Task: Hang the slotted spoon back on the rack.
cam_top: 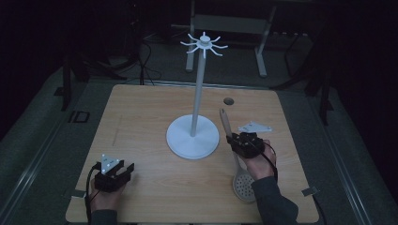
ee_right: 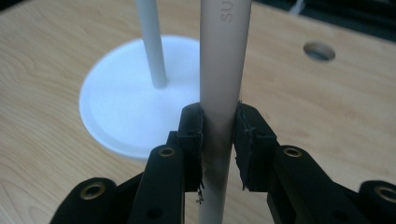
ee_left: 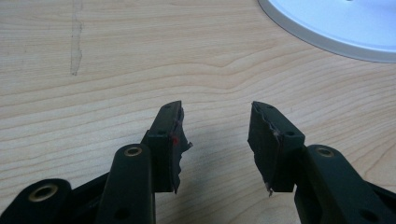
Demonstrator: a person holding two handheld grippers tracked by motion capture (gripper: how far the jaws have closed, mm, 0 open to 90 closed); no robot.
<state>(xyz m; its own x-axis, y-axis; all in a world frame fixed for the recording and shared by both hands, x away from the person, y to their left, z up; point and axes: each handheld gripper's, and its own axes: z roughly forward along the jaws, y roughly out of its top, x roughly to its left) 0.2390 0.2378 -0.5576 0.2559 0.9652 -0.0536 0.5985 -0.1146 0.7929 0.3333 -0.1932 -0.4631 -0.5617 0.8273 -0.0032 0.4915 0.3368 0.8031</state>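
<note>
Nearest, the left tool [cam_top: 123,169] rests on the worktop [cam_top: 141,122] with jaws apart, holding nothing. Right tool [ee_right: 218,140] is clamped on the skimmer's handle [ee_right: 223,60], just right of the white hook stand [cam_top: 193,136].

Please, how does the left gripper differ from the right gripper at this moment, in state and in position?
The left gripper is open, with bare table between its jaws; the right gripper is shut on the handle of a skimmer spoon. The left gripper rests near the table's front left corner, away from the white stand; the right gripper is beside the stand's round base. Both are black and each is held in one hand.
</note>
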